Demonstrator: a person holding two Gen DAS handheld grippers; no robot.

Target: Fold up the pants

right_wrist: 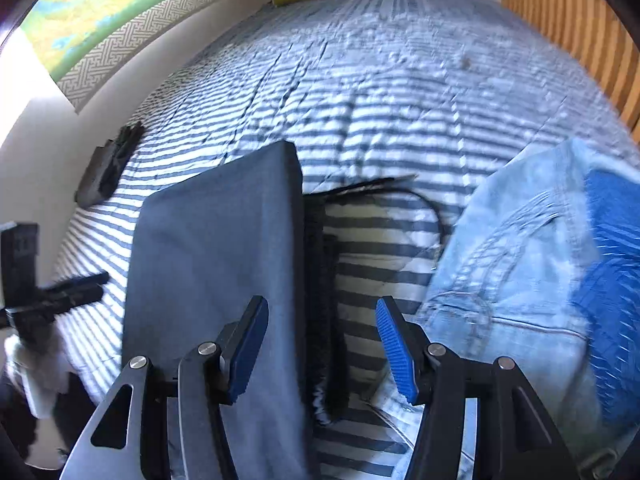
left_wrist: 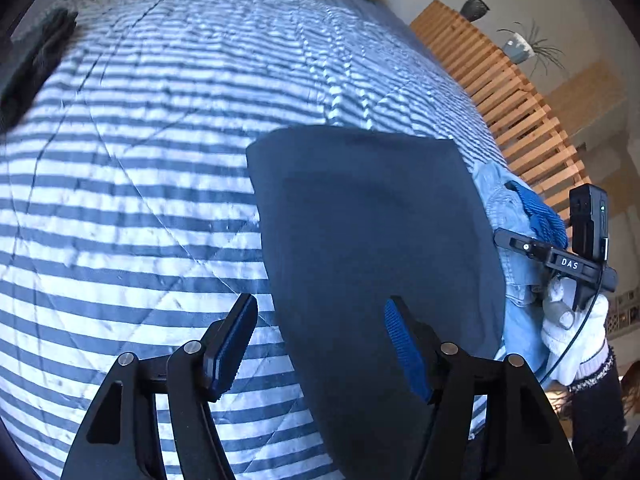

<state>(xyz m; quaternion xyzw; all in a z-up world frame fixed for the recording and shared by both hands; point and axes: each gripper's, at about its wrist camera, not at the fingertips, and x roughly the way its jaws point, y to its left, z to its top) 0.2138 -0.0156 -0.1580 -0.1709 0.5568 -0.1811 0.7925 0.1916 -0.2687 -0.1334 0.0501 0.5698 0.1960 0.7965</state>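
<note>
On the blue-and-white striped quilted bed [left_wrist: 132,184], the dark navy pants [left_wrist: 372,248] lie folded into a flat, smooth rectangle. Just beside them sits a crumpled light-blue denim garment [right_wrist: 516,264], with a black strap [right_wrist: 320,304] between the two. The left claw [left_wrist: 320,348] and the right claw [right_wrist: 322,350] both hover wide, holding nothing.

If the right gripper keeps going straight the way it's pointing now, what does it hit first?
Most likely the striped bedspread, in the bare strip between the folded dark pants and the light denim jeans. The right gripper is open; a black strap edging the pants lies close, and depth is unclear.
</note>
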